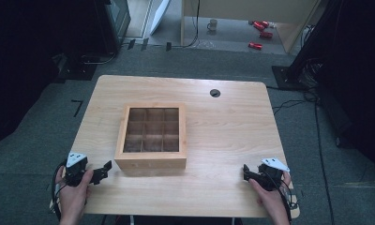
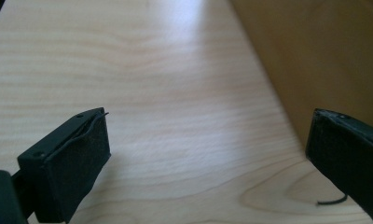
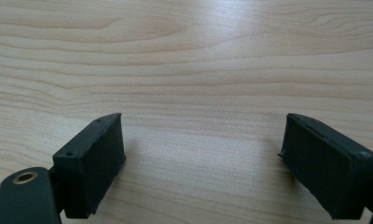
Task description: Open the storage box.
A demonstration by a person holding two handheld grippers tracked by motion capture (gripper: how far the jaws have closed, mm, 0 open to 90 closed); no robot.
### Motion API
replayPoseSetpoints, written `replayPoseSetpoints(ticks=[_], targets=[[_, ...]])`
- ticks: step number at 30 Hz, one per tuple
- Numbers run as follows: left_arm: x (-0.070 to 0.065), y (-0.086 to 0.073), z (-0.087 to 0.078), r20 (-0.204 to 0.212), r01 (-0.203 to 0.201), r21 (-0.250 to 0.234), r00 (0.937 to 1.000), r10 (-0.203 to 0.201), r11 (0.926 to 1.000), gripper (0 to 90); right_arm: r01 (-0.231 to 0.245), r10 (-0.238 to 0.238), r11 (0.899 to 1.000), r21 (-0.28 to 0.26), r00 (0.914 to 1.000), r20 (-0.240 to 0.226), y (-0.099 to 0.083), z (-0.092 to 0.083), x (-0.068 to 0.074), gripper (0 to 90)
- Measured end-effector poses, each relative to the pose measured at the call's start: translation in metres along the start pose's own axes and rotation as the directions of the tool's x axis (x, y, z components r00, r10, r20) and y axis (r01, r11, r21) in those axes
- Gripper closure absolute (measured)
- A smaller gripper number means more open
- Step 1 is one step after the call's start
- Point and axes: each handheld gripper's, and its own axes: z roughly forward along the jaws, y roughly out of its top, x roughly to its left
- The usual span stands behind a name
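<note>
One nine-cell wooden box (image 1: 151, 136), one table (image 1: 223, 122), two hand-held grippers

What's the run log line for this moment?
left gripper: open, empty | right gripper: open, empty | wooden box: mid-table, compartments empty

wooden grid box (image 1: 151, 133) mid-table (image 1: 223, 126) | left gripper (image 1: 101, 172) near-left | right gripper (image 1: 246, 172) near-right

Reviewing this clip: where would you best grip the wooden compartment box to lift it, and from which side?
Probably the wooden box by its two side walls, one gripper each. The left gripper and right gripper flank it, open. The frame is wide and flat, so coming in from left and right suits it; one jaw goes inside an outer compartment.
</note>
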Motion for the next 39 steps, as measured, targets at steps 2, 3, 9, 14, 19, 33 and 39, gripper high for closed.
replayPoseSetpoints(ticks=[2, 3, 9, 14, 19, 33, 39], targets=[[-0.003, 0.003, -0.003, 0.008, -0.016, -0.015, 0.9998, 0.016, 0.9998, 0.0, -0.001, 0.001, 1.000, -0.002, 1.0000, 0.001, 0.000, 0.000, 0.001, 13.2], [-0.006, 0.005, -0.008, -0.012, -0.026, -0.049, 0.9996, 0.025, 0.9985, 0.0, 0.003, -0.003, 1.000, -0.001, 1.0000, -0.004, 0.000, 0.000, 0.002, 13.3], [-0.018, 0.010, -0.018, 0.040, -0.037, -0.088, 0.9984, 0.041, 0.9954, 0.0, 0.018, -0.019, 1.000, -0.012, 0.9997, -0.017, 0.002, -0.004, 0.013, 13.3], [-0.026, 0.013, -0.024, 0.078, -0.026, -0.127, 0.9963, 0.036, 0.9916, 8.1, 0.023, -0.026, 0.998, -0.057, 0.9984, -0.051, 0.009, -0.011, 0.025, 14.4], [-0.038, 0.016, -0.028, 0.104, -0.063, -0.153, 0.9915, 0.079, 0.9863, 14.1, 0.033, -0.046, 0.992, -0.118, 0.9930, -0.108, 0.022, -0.021, 0.049, 17.7], [-0.067, 0.026, -0.008, 0.150, -0.155, -0.100, 0.9741, 0.169, 0.9828, 15.6, 0.062, -0.106, 0.986, -0.155, 0.9495, -0.295, 0.063, -0.024, 0.119, 31.0], [-0.066, 0.034, 0.000, 0.232, -0.160, -0.102, 0.9559, 0.180, 0.9818, 15.5, 0.060, -0.129, 0.980, -0.187, 0.9167, -0.378, 0.093, -0.012, 0.144, 46.8]])
